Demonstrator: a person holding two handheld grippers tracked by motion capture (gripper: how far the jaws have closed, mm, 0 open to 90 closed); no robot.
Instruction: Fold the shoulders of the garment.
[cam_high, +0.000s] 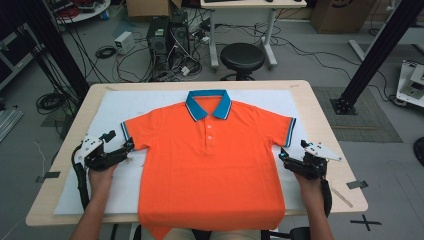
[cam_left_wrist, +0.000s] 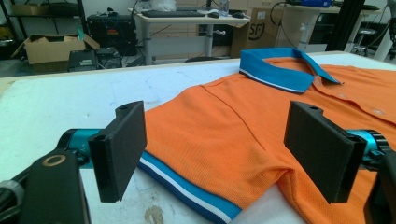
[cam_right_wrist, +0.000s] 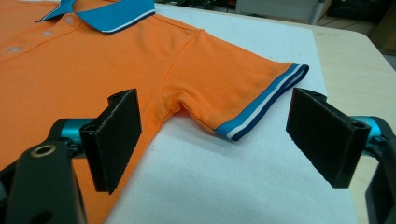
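Left gripper (cam_high: 131, 145) and right gripper (cam_high: 283, 157): jaws apart, empty, beside sleeves. Orange polo shirt (cam_high: 210, 165) looks soft, light, floppy; best pinched at sleeve hems.

"SF" printed on a cardboard box (cam_left_wrist: 261, 31)

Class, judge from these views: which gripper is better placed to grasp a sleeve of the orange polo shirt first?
Left gripper: its open jaws already straddle the sleeve of the shirt. Right gripper faces bare cloth beside its sleeve.
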